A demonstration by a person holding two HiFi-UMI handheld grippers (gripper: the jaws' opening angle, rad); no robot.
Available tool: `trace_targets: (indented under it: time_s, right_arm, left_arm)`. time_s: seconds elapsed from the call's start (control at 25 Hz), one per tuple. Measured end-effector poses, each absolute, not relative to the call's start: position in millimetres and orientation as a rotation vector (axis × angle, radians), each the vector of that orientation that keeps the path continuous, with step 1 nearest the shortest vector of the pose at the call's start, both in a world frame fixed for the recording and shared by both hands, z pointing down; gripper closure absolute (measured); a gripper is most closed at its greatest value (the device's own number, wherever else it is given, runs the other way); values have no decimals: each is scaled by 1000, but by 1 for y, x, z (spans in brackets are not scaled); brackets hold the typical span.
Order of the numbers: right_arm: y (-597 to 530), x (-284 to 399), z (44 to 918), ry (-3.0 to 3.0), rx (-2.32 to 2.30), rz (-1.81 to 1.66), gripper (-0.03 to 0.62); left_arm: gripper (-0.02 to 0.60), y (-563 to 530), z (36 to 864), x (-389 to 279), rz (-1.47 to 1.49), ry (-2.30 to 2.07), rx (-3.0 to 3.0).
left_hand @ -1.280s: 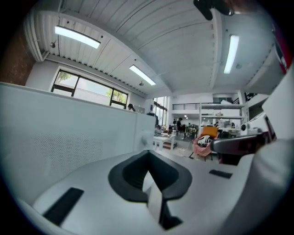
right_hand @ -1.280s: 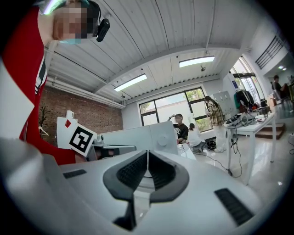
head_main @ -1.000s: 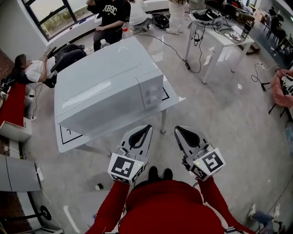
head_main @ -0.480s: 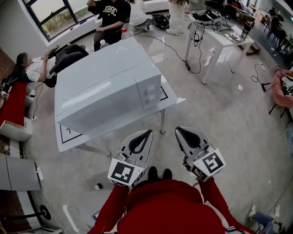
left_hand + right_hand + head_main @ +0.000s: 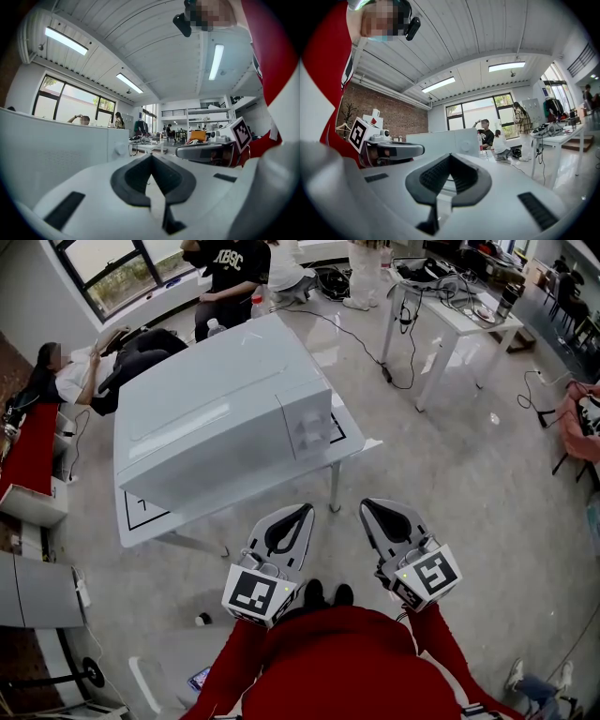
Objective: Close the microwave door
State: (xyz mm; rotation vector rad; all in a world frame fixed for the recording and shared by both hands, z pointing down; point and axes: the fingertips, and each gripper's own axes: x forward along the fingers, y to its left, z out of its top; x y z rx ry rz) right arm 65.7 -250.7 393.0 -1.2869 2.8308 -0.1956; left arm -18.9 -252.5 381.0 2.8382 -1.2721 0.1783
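Note:
A white microwave (image 5: pixel 220 413) stands on a small white table (image 5: pixel 349 448), its knob panel (image 5: pixel 307 427) at the near right corner. The door lies flush with the front. Both grippers hang close to my red-sleeved body, short of the table and touching nothing. My left gripper (image 5: pixel 302 511) is shut and empty, and so is my right gripper (image 5: pixel 367 506). In the left gripper view the shut left gripper (image 5: pixel 151 158) points past the microwave (image 5: pixel 56 145). From the right gripper view, the right gripper (image 5: pixel 450 157) faces the microwave (image 5: pixel 445 139).
A second white table (image 5: pixel 450 315) with cables and gear stands at the back right. People sit by the window (image 5: pixel 225 277) and at the left (image 5: pixel 66 381). A cable (image 5: pixel 375 343) runs across the floor. Red and white cabinets (image 5: pixel 28 465) line the left side.
Both grippers have sunk slightly toward my body. The microwave and its door look the same.

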Motion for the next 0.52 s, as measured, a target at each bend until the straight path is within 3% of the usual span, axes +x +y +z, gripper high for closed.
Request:
trace_targets:
  time_s: [0.52]
  right_arm:
    - [-253, 73, 396, 2813, -1338, -244, 585]
  left_arm:
    - [575, -250, 388, -17, 155, -1244, 2822]
